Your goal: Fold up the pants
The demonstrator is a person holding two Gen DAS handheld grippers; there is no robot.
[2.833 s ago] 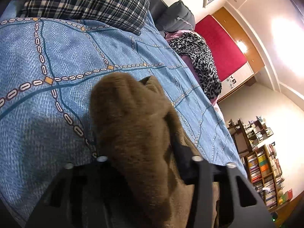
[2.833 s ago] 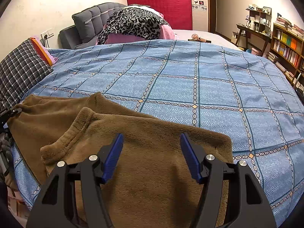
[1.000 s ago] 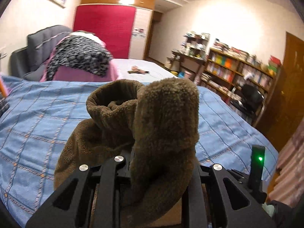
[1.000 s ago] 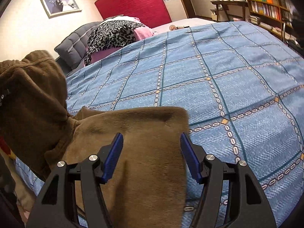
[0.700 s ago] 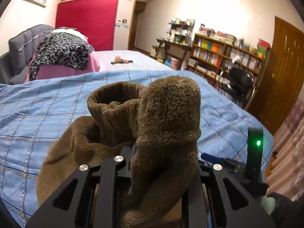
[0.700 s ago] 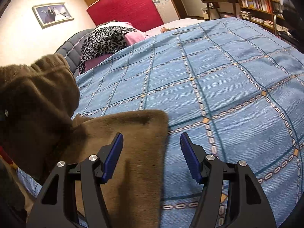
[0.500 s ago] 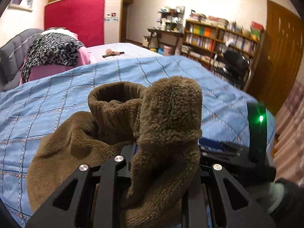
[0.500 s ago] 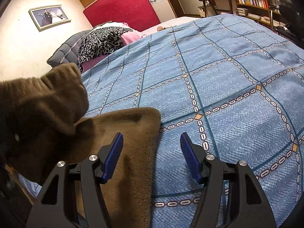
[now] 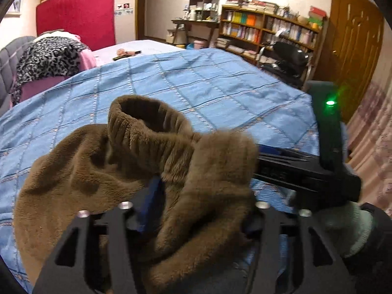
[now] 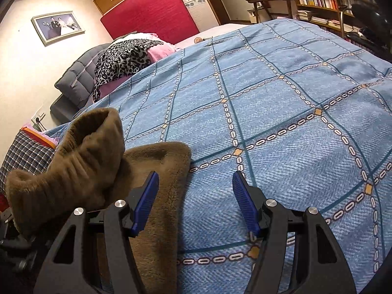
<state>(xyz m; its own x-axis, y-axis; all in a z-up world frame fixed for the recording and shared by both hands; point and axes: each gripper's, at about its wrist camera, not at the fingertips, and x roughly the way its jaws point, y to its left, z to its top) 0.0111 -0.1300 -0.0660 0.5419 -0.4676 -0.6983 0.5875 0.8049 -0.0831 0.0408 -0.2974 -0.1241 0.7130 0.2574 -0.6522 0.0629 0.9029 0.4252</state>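
**A:** Two views, left wrist first. Your left gripper [image 9: 193, 210] has just been opening. It was clamped on the cuff end of the pants [image 9: 137, 171] a second ago; now the jaws stand about half apart, with the brown fleece still bunched between them and draped over the right finger. Only one blue pad [image 9: 149, 196] shows, so I can't tell whether it still presses the cloth. It looks released.

**B:** So the fold is down?

**A:** I'd judge the cuff end has been carried over and is being laid on the rest of the pants, but it sits as a raised lump with the cuff mouth gaping. It isn't flat yet. Your right gripper [image 9: 306, 169] is just beside the lump, close enough to catch on.

**B:** Right wrist?

**A:** Right gripper [image 10: 196, 201] is unchanged: jaws about half apart and holding nothing. Its left pad [image 10: 144, 203] hangs over the pants' [image 10: 156, 196] edge, and the right one is over bare bedspread [image 10: 294, 112]. The pants are at the near left of the bed, with the cuff lump at the far left.

**B:** Obstacles?

**A:** A plaid pillow [image 10: 27, 152] is just beside the lump. A leopard-print blanket [image 10: 122, 61] lies well apart by the headboard. A bookshelf [image 9: 264, 29] and chair [image 9: 286, 58] stand off the bed. The rest of the bedspread is free.
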